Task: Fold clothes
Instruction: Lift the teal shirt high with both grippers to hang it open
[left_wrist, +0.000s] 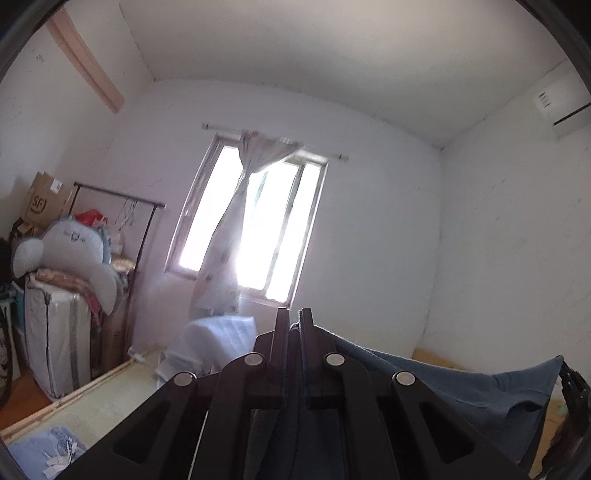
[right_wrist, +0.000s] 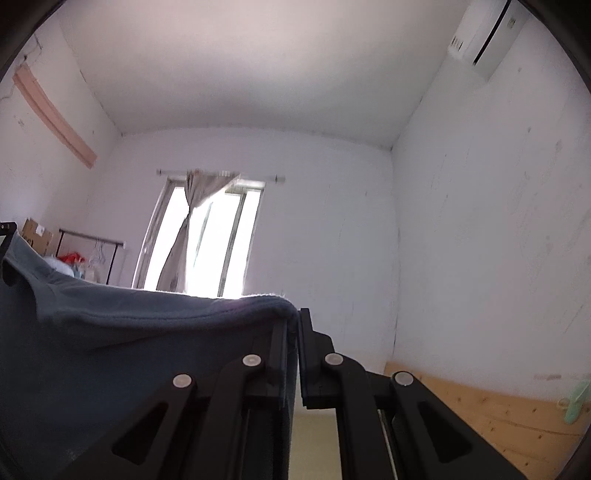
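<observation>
Left gripper (left_wrist: 293, 321) closed to a sliver on the top edge of a blue garment (left_wrist: 461, 384), cloth pinched between the two black fingers (left_wrist: 280, 332) and hanging down through them. Right gripper (right_wrist: 293, 325) likewise clamped narrow on the same blue garment (right_wrist: 129, 325), hem bunched over the left finger and pressed between the two. Garment lifted off the surface, stretched in a sagging line between both grippers, upper edge level with the lower part of the window (left_wrist: 255, 221). Right gripper visible at the far right of the left wrist view (left_wrist: 570, 384), holding the other corner. Behind: knotted curtain (left_wrist: 236, 229), clothes rack (left_wrist: 122, 206), cardboard box (left_wrist: 44, 203), plush pillow (left_wrist: 74, 251) on stacked bags at left. Air conditioner (right_wrist: 484, 37) high on the right wall. Wooden board (right_wrist: 498, 417) low at right. Pale blue clothing (left_wrist: 40, 450) lying near left.
</observation>
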